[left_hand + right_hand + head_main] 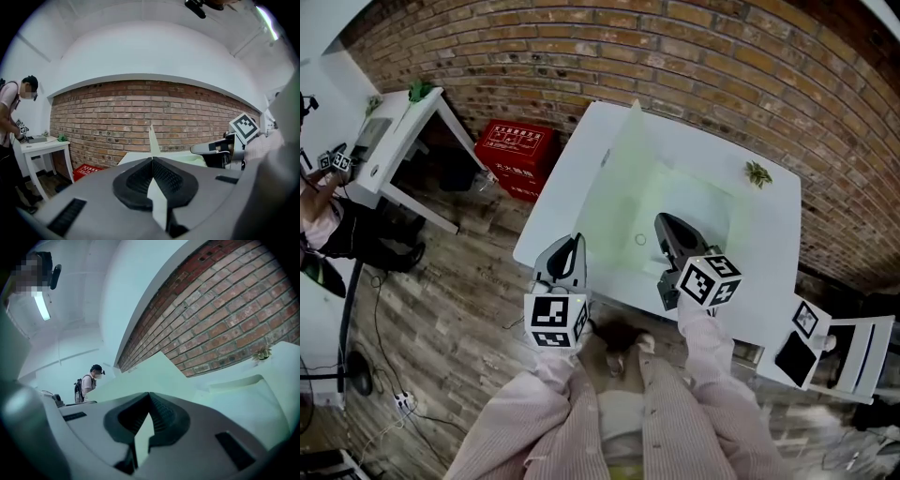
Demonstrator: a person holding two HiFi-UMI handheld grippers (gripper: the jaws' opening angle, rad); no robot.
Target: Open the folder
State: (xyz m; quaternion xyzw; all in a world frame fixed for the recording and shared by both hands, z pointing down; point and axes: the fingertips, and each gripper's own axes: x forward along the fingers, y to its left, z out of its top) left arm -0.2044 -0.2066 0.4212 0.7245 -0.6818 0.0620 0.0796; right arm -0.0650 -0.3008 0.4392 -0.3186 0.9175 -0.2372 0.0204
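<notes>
On the white desk (773, 248), over its near-left half, the pale green folder (698, 202) lies half open, cover (614, 173) raised upright. Left hand-held gripper (574, 241), jaws closed, pinches the cover's near corner; right hand-held gripper (664, 221), jaws closed, seemingly grips the lower leaf. Next: lay the cover flat leftward, where little desk remains. Plant sprig (757, 172), far-right corner, obstructs nothing.
</notes>
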